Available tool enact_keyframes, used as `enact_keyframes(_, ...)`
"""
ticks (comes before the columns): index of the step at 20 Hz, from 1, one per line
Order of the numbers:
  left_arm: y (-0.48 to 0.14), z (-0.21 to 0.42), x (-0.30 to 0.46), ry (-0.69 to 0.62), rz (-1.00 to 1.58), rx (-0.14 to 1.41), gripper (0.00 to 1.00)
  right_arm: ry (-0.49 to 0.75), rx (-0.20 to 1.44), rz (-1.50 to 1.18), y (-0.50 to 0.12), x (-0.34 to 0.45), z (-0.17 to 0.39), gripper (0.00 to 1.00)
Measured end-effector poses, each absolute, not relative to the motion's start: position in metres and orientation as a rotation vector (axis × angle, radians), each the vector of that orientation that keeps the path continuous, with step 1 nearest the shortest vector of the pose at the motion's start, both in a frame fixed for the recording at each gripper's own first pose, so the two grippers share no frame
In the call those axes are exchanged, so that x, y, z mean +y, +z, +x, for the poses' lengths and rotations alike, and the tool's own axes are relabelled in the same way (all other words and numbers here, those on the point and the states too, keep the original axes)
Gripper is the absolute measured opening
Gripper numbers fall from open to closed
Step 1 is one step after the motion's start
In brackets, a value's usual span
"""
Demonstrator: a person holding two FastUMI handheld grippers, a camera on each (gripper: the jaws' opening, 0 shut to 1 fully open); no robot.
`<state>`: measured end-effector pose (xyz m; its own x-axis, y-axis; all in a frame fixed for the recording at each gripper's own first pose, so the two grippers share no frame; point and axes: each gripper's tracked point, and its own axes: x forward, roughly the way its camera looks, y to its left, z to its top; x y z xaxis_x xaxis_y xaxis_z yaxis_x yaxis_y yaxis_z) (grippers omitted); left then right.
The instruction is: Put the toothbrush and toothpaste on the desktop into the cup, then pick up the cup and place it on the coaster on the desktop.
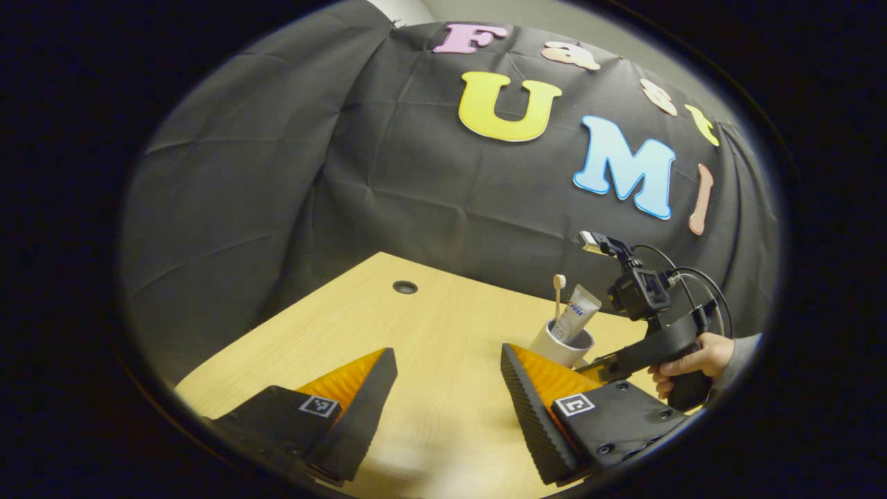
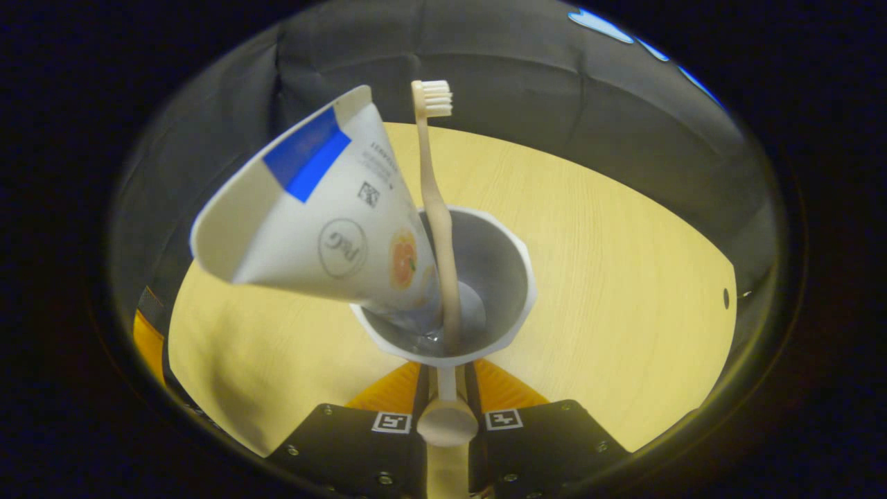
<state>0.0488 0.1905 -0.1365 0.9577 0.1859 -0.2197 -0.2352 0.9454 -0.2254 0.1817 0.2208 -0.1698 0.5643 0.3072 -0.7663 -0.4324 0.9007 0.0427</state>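
Left gripper view, our left gripper: its fingers stand wide apart over bare desktop, holding nothing, near the cup and on the viewer's side of it.
Left gripper view, cup: white, standing upright on the desktop, with the toothbrush and toothpaste rising out of it.
Left gripper view, right gripper: held by a hand, it reaches in low against the cup's side.
Right gripper view, cup: we look down into it; the toothpaste leans toward the left of its rim and the toothbrush stands nearly upright inside.
Right gripper view, right gripper: its fingers are drawn close together on the cup's handle, just below the rim.
Progress: we judge both items loaded and the cup grasped; lifting it onto the coaster remains. We cannot place the coaster.
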Motion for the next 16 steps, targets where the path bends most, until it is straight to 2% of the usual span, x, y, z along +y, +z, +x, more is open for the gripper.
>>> enact_keyframes(1, -0.137, 0.048, 0.19, 0.215, -0.255, 0.199, 0.98, 0.436, 0.869, -0.154, -0.171, 0.221, 0.181, 0.25)
enact_keyframes(2, -0.137, 0.048, 0.189, 0.213, -0.256, 0.2, 0.94, 0.439, 0.87, -0.149, -0.17, 0.222, 0.18, 0.25)
enact_keyframes(3, -0.137, 0.049, 0.188, 0.212, -0.256, 0.202, 0.98, 0.438, 0.864, -0.147, -0.169, 0.222, 0.181, 0.28)
enact_keyframes(4, -0.137, 0.048, 0.186, 0.21, -0.256, 0.203, 0.94, 0.439, 0.856, -0.147, -0.166, 0.222, 0.18, 0.28)
enact_keyframes(6, -0.135, 0.048, 0.185, 0.208, -0.249, 0.2, 0.94, 0.443, 0.84, -0.158, -0.163, 0.22, 0.18, 0.31)
enact_keyframes(9, -0.127, 0.049, 0.176, 0.194, -0.229, 0.192, 0.94, 0.446, 0.792, -0.174, -0.15, 0.214, 0.175, 0.68)
enact_keyframes(10, -0.125, 0.05, 0.171, 0.187, -0.218, 0.19, 0.97, 0.444, 0.773, -0.169, -0.145, 0.209, 0.17, 0.87)
enact_keyframes(11, -0.121, 0.05, 0.163, 0.176, -0.203, 0.187, 0.97, 0.44, 0.755, -0.161, -0.139, 0.205, 0.167, 0.94)
enact_keyframes(16, -0.101, 0.057, 0.13, 0.14, -0.157, 0.168, 0.97, 0.437, 0.663, -0.086, -0.115, 0.182, 0.144, 0.93)
